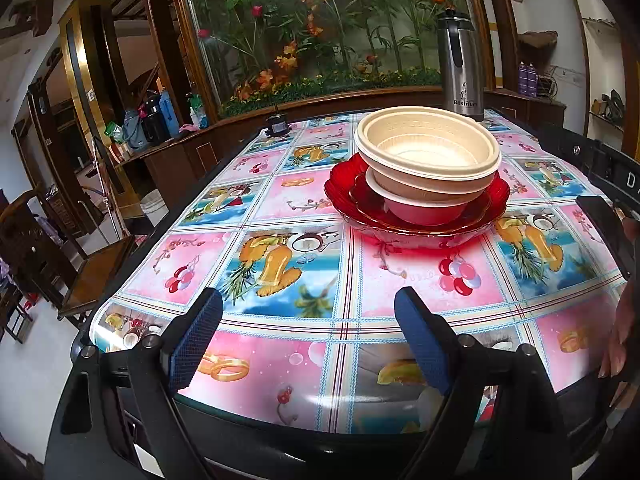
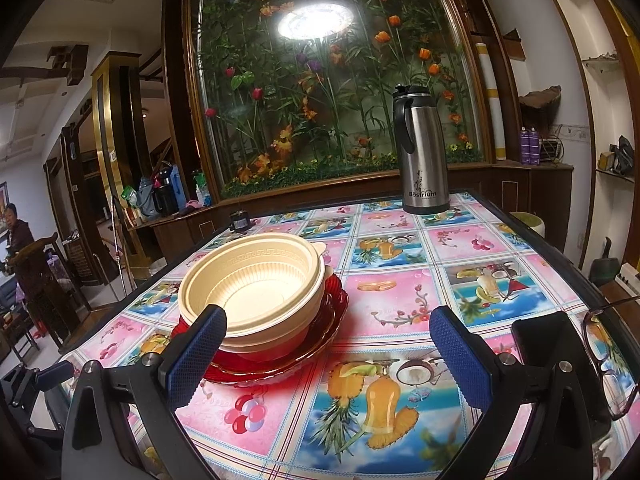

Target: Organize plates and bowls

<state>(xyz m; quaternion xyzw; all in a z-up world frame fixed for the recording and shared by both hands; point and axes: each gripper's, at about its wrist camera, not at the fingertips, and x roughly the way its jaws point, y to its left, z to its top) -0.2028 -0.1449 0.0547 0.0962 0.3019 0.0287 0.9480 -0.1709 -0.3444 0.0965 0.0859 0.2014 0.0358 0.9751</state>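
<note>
the left gripper stands wide apart and empty, hanging over the near part of the table, short of the stack. the right gripper is just as wide and grips nothing; its left pad sits in front of the stack's rim, contact unclear. the stack is cream bowls nested over a pink bowl on red plates. a flask stands well behind the stack by the far edge. glasses lie right of the stack, at the table's edge.

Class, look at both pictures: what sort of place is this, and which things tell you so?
Probably a home dining room: a table with a fruit-patterned cloth, stacked bowls on red plates, and a steel thermos.
</note>
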